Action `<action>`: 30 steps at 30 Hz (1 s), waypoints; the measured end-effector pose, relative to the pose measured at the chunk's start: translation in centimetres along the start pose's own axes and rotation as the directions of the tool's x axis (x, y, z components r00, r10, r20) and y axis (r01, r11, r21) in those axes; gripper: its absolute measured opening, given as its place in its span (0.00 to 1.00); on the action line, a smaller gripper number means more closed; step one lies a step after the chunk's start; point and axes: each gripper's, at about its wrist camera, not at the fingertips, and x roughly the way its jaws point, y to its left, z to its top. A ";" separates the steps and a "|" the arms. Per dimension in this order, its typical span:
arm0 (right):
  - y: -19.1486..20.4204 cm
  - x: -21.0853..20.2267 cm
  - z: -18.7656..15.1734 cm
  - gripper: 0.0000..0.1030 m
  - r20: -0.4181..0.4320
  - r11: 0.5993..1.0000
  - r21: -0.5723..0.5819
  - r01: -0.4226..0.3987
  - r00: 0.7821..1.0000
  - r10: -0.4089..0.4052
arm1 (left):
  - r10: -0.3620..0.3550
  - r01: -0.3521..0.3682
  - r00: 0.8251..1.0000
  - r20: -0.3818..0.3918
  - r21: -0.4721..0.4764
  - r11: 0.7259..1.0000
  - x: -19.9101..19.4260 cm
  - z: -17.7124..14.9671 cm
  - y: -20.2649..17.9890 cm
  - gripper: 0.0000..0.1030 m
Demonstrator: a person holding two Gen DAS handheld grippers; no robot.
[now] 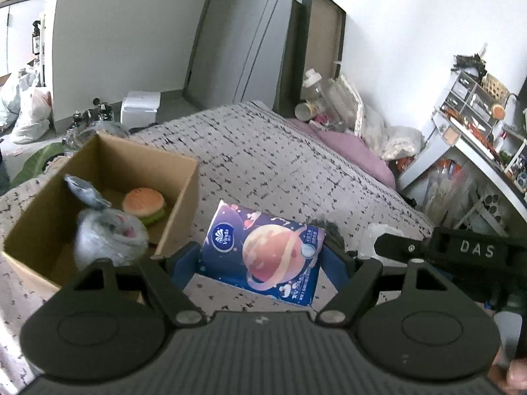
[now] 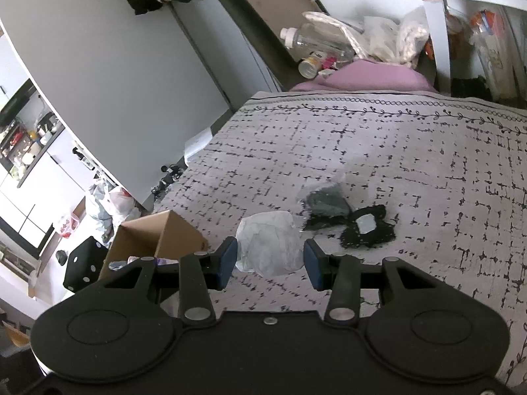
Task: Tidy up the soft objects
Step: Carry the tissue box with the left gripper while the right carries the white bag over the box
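Beside the cardboard box [image 1: 98, 177], left claw [image 1: 263, 260] clasps tissue pack [image 1: 263, 250]; right claw [image 2: 270, 260] brackets white bag [image 2: 268, 243], spread.

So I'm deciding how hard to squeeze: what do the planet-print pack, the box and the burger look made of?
The planet-print pack looks like tissues in glossy printed plastic film: it shows sheen and soft edges. The box is plain matte brown cardboard with raw cut edges. The burger looks like soft foam or plush, matte, though that is uncertain. The left gripper has its jaws around the pack.

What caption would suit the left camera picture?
Left gripper straddles a blue tissue pack on the bed, beside a cardboard box holding a plush burger.
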 end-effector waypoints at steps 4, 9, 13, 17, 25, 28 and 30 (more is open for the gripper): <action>1.5 -0.6 -0.3 0.42 0.004 1.000 -0.017 0.000 1.000 0.000 | 0.004 -0.003 1.000 0.016 -0.027 1.000 -0.7 0.3 1.0 0.76; 3.3 -0.8 -0.5 0.42 0.010 0.999 -0.036 0.006 1.000 -0.006 | 0.030 -0.028 0.999 0.044 -0.047 0.999 -1.7 0.7 2.4 0.76; 4.9 -0.5 -0.6 0.42 0.012 0.998 -0.057 0.004 1.000 -0.003 | 0.040 -0.035 0.998 0.057 -0.083 0.996 -2.2 1.2 3.8 0.76; 6.4 0.0 -0.6 0.42 0.014 0.998 -0.070 -0.005 1.000 0.006 | 0.058 -0.050 0.997 0.060 -0.116 0.992 -2.5 1.5 5.2 0.76; 9.3 1.4 -0.8 0.42 0.020 0.994 -0.102 -0.029 0.999 0.031 | 0.130 -0.121 0.991 0.041 -0.171 0.978 -2.2 2.1 8.4 0.76; 10.3 2.3 -0.9 0.42 0.012 0.994 -0.106 -0.033 0.999 0.035 | 0.147 -0.138 0.989 0.026 -0.205 0.969 -1.9 2.3 9.7 0.76; 11.0 3.0 -1.0 0.42 0.005 0.993 -0.112 -0.038 0.999 0.039 | 0.165 -0.156 0.986 0.020 -0.224 0.962 -1.8 2.3 10.5 0.76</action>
